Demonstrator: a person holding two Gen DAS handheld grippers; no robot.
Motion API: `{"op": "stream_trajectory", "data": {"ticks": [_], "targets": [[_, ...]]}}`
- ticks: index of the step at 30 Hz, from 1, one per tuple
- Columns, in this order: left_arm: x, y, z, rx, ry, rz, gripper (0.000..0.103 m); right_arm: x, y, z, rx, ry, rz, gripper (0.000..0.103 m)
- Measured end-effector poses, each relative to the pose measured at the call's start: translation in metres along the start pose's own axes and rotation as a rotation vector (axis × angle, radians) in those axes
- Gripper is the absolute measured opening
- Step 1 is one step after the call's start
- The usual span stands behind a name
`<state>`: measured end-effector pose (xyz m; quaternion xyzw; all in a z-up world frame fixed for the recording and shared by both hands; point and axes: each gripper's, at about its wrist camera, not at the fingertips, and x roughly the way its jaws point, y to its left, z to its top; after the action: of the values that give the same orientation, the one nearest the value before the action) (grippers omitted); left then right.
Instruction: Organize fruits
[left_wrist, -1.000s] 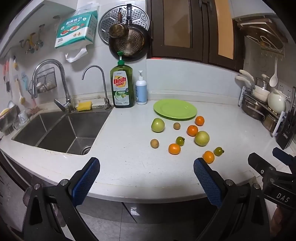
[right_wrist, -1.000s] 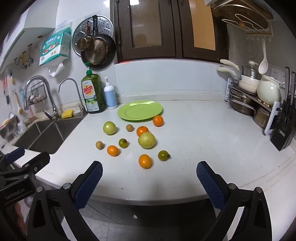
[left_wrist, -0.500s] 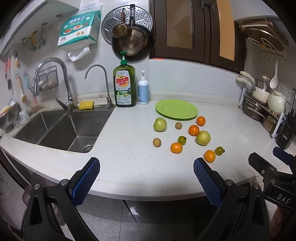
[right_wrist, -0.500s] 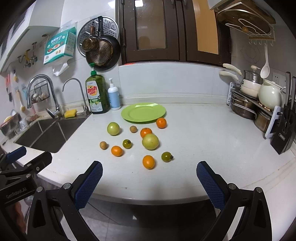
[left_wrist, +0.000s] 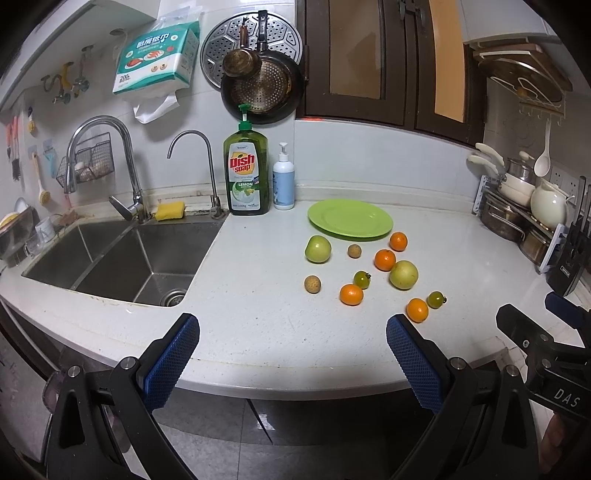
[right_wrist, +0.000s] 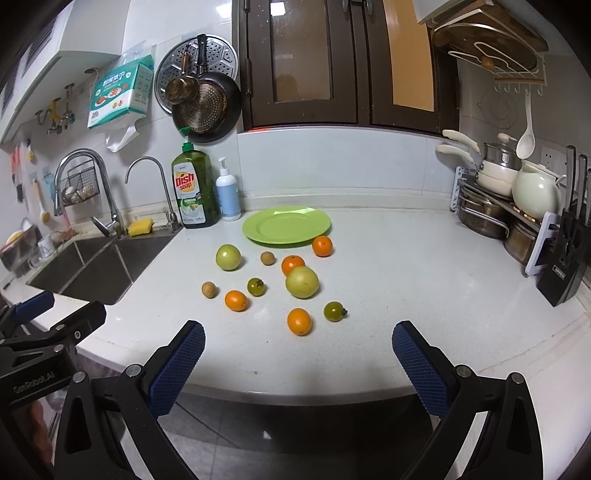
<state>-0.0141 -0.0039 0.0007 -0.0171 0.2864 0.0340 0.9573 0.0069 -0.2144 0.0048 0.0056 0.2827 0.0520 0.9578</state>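
ten fruits lie loose on the table (right_wrist: 388, 295), nearest orange (right_wrist: 299, 321) at 12 o'clock of the released right gripper (right_wrist: 297, 341); left gripper (left_wrist: 291, 336) also spread, empty.

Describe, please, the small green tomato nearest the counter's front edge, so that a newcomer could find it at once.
Start at the green plate on the white counter and come forward through the scattered fruit. The green tomato is the rightmost of the front pair, beside an orange. It is small, dark green and stemmed, unlike the bigger pale green fruit behind it.
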Motion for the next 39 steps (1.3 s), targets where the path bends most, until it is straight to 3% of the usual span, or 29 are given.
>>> {"op": "stream_trajectory", "data": {"ticks": [39], "targets": [[0.0051, 0.0022, 0.0011, 0.015, 0.009, -0.015, 0.103, -0.0031, 0.0019, 0.0022, 0.001, 0.006, -0.005, 0.102]]}}
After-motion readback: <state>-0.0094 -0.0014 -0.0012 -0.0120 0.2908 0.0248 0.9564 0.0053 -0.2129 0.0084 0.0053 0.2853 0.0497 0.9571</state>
